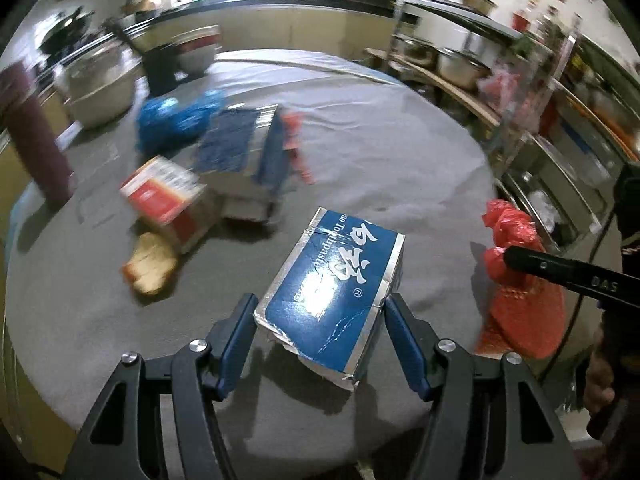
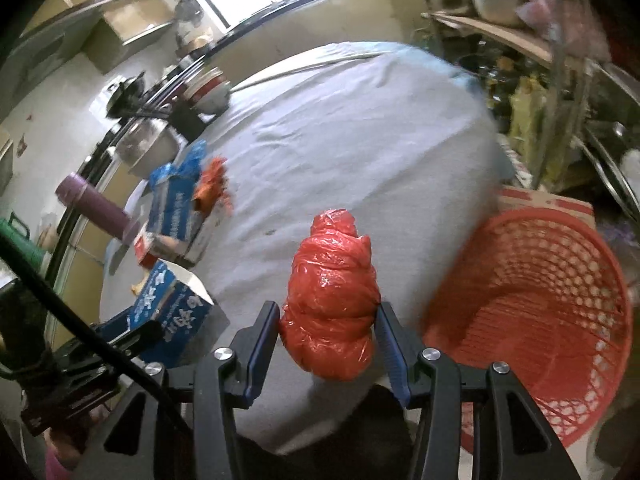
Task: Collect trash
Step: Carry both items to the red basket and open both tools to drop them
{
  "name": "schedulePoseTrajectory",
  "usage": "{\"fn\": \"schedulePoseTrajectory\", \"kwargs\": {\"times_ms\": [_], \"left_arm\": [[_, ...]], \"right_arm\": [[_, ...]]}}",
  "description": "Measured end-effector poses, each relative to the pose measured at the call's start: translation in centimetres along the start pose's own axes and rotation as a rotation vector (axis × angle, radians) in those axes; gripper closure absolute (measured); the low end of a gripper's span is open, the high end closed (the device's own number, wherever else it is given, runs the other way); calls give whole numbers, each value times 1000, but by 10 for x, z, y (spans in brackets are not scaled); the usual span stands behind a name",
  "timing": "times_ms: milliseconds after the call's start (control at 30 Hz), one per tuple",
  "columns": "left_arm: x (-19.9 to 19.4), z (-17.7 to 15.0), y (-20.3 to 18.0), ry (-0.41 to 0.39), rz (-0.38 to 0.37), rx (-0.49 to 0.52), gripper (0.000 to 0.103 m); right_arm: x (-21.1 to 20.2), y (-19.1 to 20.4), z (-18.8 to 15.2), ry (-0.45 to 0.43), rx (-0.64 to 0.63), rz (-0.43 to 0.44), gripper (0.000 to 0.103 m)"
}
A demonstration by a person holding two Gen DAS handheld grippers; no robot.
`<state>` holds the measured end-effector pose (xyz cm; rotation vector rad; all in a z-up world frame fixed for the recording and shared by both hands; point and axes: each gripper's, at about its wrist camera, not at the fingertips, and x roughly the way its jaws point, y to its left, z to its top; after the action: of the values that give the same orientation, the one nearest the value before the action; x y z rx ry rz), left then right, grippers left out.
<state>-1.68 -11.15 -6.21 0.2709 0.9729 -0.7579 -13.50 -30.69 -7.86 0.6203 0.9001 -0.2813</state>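
Blue toothpaste box [image 1: 332, 292] lengthwise away

Left gripper [image 1: 320, 322]: black linkage arms, silver round screws, blue-padded fingers [image 1: 236, 344]. Right gripper [image 2: 328, 334]: the same black frame, silver screws, blue-padded fingers [image 2: 390, 350]; white lettering on its black body at 3 o'clock in the left wrist view. Black cable at 8 o'clock in the right wrist view.

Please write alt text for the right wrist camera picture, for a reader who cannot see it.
The right gripper holds a crumpled red plastic bag above a table with a grey cloth. An empty red mesh basket stands lower right. At left, the left gripper holds a blue toothpaste box, with more boxes behind.
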Motion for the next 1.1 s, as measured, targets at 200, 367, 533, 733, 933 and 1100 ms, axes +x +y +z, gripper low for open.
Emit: {"fn": "schedulePoseTrajectory", "kwargs": {"times_ms": [200,367,533,733,933,1100], "left_arm": [[13,11,-66,32,-65,140,37],[25,17,-134,59,-129,270,37],[45,20,-192,88,-146,374,36],[68,28,-226,130,-128,422,35],[63,29,-209,117,-68,398,35],[49,30,-163,92,33,304,35]], "right_arm": [[-24,-70,-16,-15,126,-84,51],[-44,-122,-28,-30,227,-132,51],[-59,-158,-33,-47,302,-137,49],[-77,-185,-33,-117,366,-136,40],[-85,-190,-30,-166,368,-135,40],[-75,-165,-19,-167,308,-92,40]]}}
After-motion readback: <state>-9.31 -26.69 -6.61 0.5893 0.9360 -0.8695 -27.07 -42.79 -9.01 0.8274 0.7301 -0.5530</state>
